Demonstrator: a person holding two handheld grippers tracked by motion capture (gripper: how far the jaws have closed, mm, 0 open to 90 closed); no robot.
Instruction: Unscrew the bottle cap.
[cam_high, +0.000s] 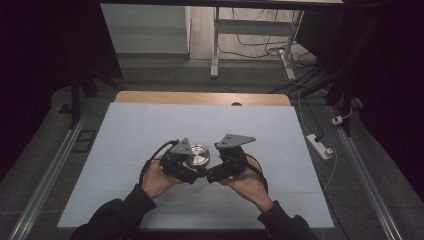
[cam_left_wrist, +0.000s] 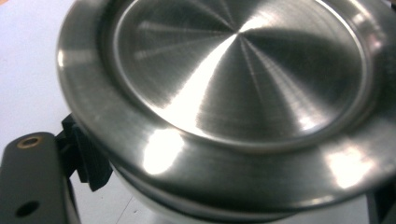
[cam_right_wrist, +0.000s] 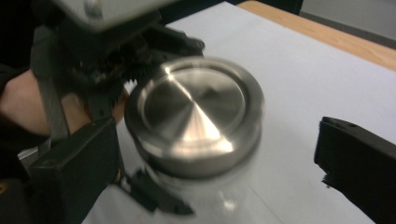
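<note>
A round jar with a brushed steel lid (cam_high: 198, 154) stands near the middle of the white sheet (cam_high: 150, 125). My left gripper (cam_high: 192, 169) comes in from the left and is shut on the jar just below the lid (cam_left_wrist: 243, 70); one black jaw shows at the bottom left of the left gripper view. The jar's clear body (cam_right_wrist: 219, 198) is blurred under the lid (cam_right_wrist: 196, 112). My right gripper (cam_high: 212, 175) is at the jar's right and stands open. In the right gripper view its two jaws stand on either side of the lid, the right one well apart from it.
The sheet covers a wooden table whose far edge (cam_high: 200, 98) shows bare. A white power strip (cam_high: 320, 146) and cables lie on the floor at the right. A metal table frame (cam_high: 216, 45) stands behind. Rails run along both sides.
</note>
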